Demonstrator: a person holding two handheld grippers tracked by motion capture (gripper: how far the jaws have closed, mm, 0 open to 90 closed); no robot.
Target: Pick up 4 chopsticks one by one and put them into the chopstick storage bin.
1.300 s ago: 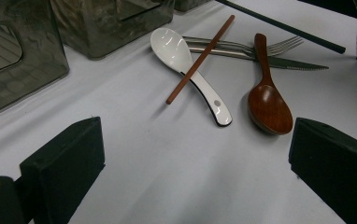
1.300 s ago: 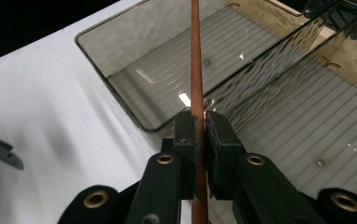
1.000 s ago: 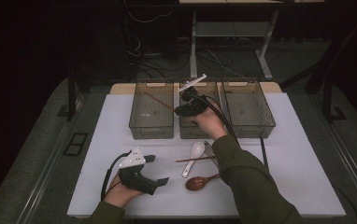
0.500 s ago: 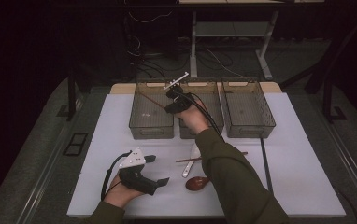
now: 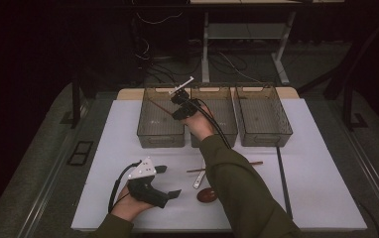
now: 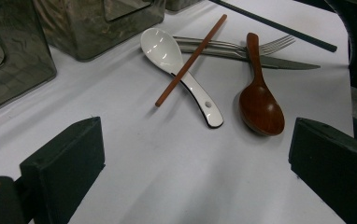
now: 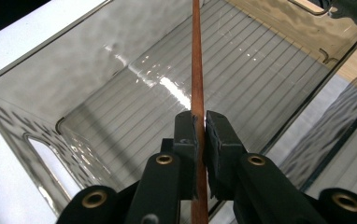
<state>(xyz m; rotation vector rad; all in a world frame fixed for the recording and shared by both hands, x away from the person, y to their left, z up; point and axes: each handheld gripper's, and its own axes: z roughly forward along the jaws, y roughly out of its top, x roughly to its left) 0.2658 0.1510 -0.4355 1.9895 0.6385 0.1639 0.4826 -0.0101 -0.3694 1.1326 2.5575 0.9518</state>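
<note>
The high view is dim and underexposed: the room beyond the table falls into near black, and only the white table top (image 5: 128,134) reads as pale grey, with soft grain over it. Both gripper views are brighter and sharper. In the right gripper view, glare streaks across the ribbed floor of the clear bin (image 7: 134,79), probably from a lamp overhead. In the left gripper view, the white spoon (image 6: 160,44) carries small highlights, and the near edges are slightly soft.
</note>
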